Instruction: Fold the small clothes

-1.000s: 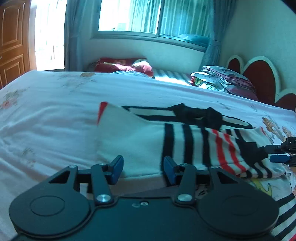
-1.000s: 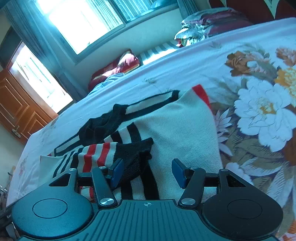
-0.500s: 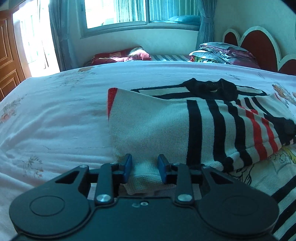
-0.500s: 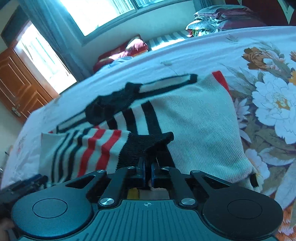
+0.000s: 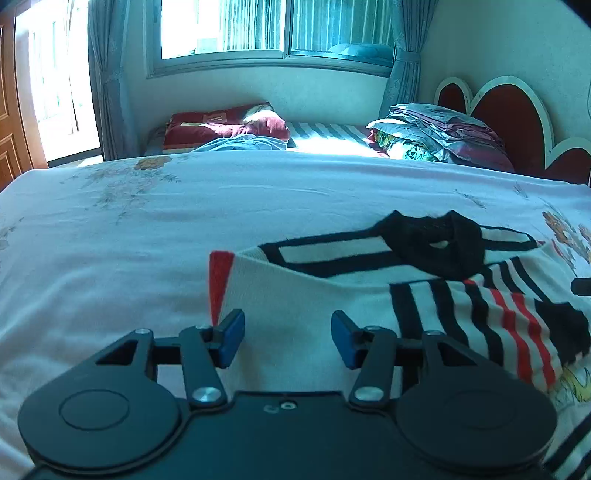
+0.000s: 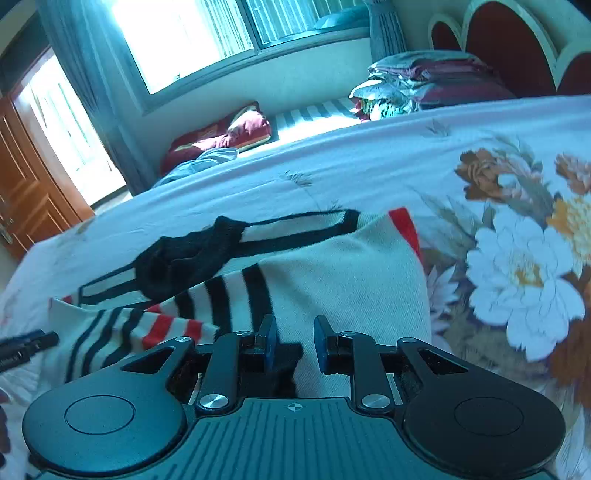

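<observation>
Your left gripper point(image 5: 287, 339) has let go: jaws spread wide over the sweater point(image 5: 332, 302), no longer pinching its hem. Right gripper point(image 6: 294, 343) has also parted, narrow gap, nothing held, the black cuff point(image 6: 284, 363) dropped just under it. Reads as a fold just laid down. Sweater lies flat on the floral bedsheet point(image 5: 147, 229), long axis across your view, collar point(image 5: 436, 240) on the far edge pointing away. Beyond it: folded bedding point(image 5: 436, 136) by the headboard.

A wide window point(image 5: 277, 29) with blue curtains point(image 5: 402, 55) is set in the pale far wall. A wooden door point(image 6: 29, 206) is seen at left, a red scalloped headboard point(image 5: 509, 110) at right.
</observation>
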`<state>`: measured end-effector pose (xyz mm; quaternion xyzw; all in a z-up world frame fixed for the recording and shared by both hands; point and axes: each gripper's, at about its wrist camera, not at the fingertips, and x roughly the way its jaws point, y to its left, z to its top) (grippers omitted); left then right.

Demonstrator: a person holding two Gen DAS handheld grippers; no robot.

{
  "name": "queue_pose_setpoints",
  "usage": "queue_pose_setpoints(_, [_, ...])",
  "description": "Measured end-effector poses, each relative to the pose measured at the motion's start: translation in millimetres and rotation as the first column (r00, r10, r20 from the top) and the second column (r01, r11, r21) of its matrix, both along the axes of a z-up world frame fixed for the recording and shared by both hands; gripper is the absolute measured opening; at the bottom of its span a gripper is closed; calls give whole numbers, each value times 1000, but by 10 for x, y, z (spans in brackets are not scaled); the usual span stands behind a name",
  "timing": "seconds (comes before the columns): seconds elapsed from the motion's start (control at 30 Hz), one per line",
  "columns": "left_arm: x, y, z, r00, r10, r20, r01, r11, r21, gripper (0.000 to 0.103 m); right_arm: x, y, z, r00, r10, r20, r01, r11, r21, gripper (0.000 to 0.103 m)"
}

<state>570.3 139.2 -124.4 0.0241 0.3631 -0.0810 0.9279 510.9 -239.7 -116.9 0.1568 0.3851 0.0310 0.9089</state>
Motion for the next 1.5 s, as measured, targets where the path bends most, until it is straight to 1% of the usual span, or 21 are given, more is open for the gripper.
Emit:
queue_pose_setpoints(0.1, [427, 50, -134, 998, -9, -60, 10, 1000, 14, 52, 320, -29, -135, 1000, 7, -28, -9, 997, -78, 22])
queue_pose_setpoints(0.17, [575, 110, -185, 997, -17, -82, 17, 1000, 9, 57, 483, -88, -260, 997, -38, -70, 25, 983, -182, 22])
queue_pose_setpoints(0.2, [599, 129, -177, 996, -15, -88, 15, 1000, 4, 57, 513, -131, -281, 996, -46, -73, 32, 983, -179, 22])
queue_pose_setpoints(0.27, [541, 115, -100, 997, -10, -70, 11, 1000, 23, 50, 507, -138, -239, 995, -51, -84, 36, 984, -173, 22])
queue_pose_setpoints(0.33, [335, 30, 59, 1000, -32, 1, 32, 999, -10, 54, 394, -8, -100, 999, -40, -35, 33, 984, -172, 22])
queue_pose_setpoints(0.4, [181, -170, 111, 996, -87, -1, 87, 993, -74, 56, 316, 252, 4, 999, 51, 2, -50, 996, -79, 22])
queue_pose_setpoints(0.47, [62, -454, 86, 991, -133, -10, 132, 988, -79, 56, 310, 645, 18, 988, 154, 6, -154, 987, -35, 22])
queue_pose_setpoints(0.57, [-13, -738, -57, 987, -153, -51, 149, 986, -71, 56, 336, 1192, -79, 957, 289, -14, -289, 956, -43, 22])
queue_pose_setpoints(0.63, [-38, -812, -185, 986, -151, -69, 150, 988, -29, 57, 358, 1399, -212, 945, 322, -57, -325, 943, -74, 22])
queue_pose_setpoints(0.7, [-62, -779, -250, 986, -153, -61, 154, 988, 13, 61, 307, 1496, -250, 939, 340, -48, -343, 927, -151, 22])
queue_pose_setpoints(0.77, [-83, -588, -251, 989, -138, -53, 139, 990, 14, 62, 246, 1465, -246, 944, 324, -55, -328, 916, -232, 22])
queue_pose_setpoints(0.83, [-119, -334, -233, 993, -112, -29, 113, 993, 34, 63, 175, 1219, -262, 971, 232, -64, -240, 921, -307, 22])
queue_pose_setpoints(0.87, [-135, -205, -225, 995, -97, -26, 97, 995, 27, 62, 103, 1024, -282, 981, 183, -70, -196, 932, -306, 22])
queue_pose_setpoints(0.93, [-140, -71, -241, 998, -54, -25, 56, 995, 83, 62, 34, 767, -298, 984, 161, -78, -175, 956, -235, 22])
queue_pose_setpoints(1.0, [-118, -19, -203, 999, -40, -28, 40, 999, 33, 60, 40, 775, -250, 982, 169, -83, -184, 955, -233, 22])
queue_pose_setpoints(1.1, [-201, -120, -21, 998, -58, 12, 58, 998, 8, 60, -25, 863, -97, 987, 158, -41, -163, 955, -246, 22])
queue_pose_setpoints(1.23, [-420, -448, 19, 987, -158, -10, 157, 985, -72, 60, -203, 1048, -15, 975, 222, -22, -223, 963, -151, 22])
queue_pose_setpoints(1.3, [-555, -690, -83, 983, -186, -8, 186, 983, -7, 61, -265, 1187, -90, 968, 248, -40, -251, 959, -133, 22])
queue_pose_setpoints(1.37, [-621, -787, -250, 984, -169, -51, 171, 985, 21, 62, -323, 1266, -206, 966, 252, -56, -258, 945, -200, 22])
queue_pose_setpoints(1.43, [-739, -729, -329, 983, -180, -20, 181, 981, 63, 63, -379, 1228, -203, 972, 227, -63, -236, 938, -254, 22])
queue_pose_setpoints(1.5, [-749, -597, -320, 984, -174, -28, 175, 984, 20, 63, -430, 1118, -225, 977, 197, -79, -211, 936, -282, 22])
